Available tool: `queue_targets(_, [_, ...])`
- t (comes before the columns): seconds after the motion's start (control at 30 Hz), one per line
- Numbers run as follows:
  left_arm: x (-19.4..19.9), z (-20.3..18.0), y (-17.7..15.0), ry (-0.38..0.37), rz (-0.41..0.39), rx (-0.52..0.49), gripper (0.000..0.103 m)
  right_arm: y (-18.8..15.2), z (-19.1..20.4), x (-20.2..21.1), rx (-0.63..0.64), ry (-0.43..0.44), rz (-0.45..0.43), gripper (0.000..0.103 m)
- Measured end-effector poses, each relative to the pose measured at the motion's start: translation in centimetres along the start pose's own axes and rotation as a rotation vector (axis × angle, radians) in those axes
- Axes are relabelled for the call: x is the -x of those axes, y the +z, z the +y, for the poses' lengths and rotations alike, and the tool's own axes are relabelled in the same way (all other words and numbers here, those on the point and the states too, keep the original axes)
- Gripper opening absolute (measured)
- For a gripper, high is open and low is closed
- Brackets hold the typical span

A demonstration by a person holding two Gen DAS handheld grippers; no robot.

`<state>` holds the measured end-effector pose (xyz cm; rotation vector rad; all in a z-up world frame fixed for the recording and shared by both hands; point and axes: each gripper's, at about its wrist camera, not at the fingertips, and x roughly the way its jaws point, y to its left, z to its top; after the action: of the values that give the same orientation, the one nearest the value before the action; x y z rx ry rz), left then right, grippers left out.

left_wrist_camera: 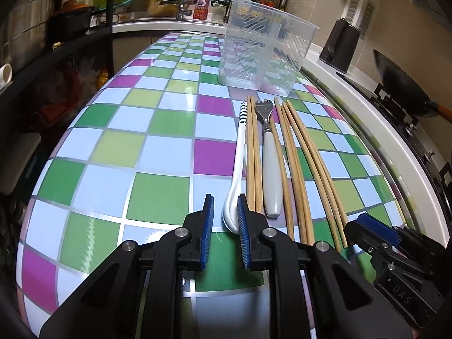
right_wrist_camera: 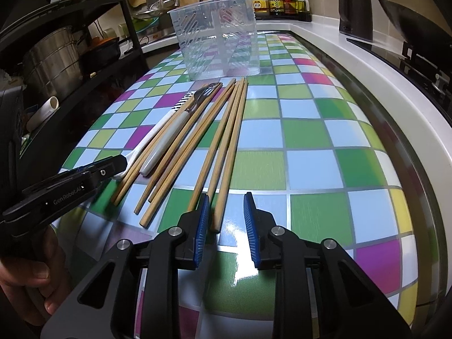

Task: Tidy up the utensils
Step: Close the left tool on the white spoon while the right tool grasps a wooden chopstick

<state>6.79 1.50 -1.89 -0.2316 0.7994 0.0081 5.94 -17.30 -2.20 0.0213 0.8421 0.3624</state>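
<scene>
From my left wrist camera I see the left tongs (left_wrist_camera: 225, 212) parted, their blue pads (left_wrist_camera: 208, 214) straddling the bowl end of the white ceramic spoon with a black-striped handle tip (left_wrist_camera: 236, 166); the right-hand pad sits against the spoon's bowl, the other stands off it, so nothing is clamped. Only this view gives me the row head-on: spoon, then a pair of long bamboo chopsticks (left_wrist_camera: 252, 155), then the steel fork with a white handle (left_wrist_camera: 270, 166), then more chopsticks fanning to the right, all lying flat on the table with a checkered green, blue and purple cover (left_wrist_camera: 113, 147). Beyond their far tips stands the clear plastic utensil holder with slotted walls (left_wrist_camera: 265, 53), upright and empty as far as I can see. The black kettle (left_wrist_camera: 340, 45) and dark wok (left_wrist_camera: 401, 84) sit off to the right. My right wrist camera shows what the left cannot: the right tongs (right_wrist_camera: 226, 214) released and wide apart, low over the table, with the near end of the rightmost chopstick between the pads and close to the left one, though I cannot tell whether it touches. It also catches the left tongs from the side at the spoon's near end, and the fingers (right_wrist_camera: 34, 276) holding that handle.
</scene>
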Motion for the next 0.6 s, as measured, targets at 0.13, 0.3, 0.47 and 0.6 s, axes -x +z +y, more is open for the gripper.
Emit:
queue_targets(0.13, [-0.2,-0.4,0.0,0.001,0.006,-0.007,0.017,0.0,-0.3,0.1,-0.012,-0.016,0.001,0.020])
queue_targets(0.3, [-0.4,-1.3,-0.2,0.032,-0.003,-0.051,0.017,-0.1,-0.3,0.0,0.005,-0.037,0.000,0.015])
queue_targets(0.47, [-0.3,-1.7,-0.3,0.051,-0.010,-0.063,0.016,0.0,-0.5,0.0,0.000,-0.048,0.001,0.009])
queue_targets(0.6, [-0.3,-1.7,-0.4,0.061,-0.016,-0.069,0.015,0.0,-0.5,0.0,0.002,-0.052,0.000,0.007])
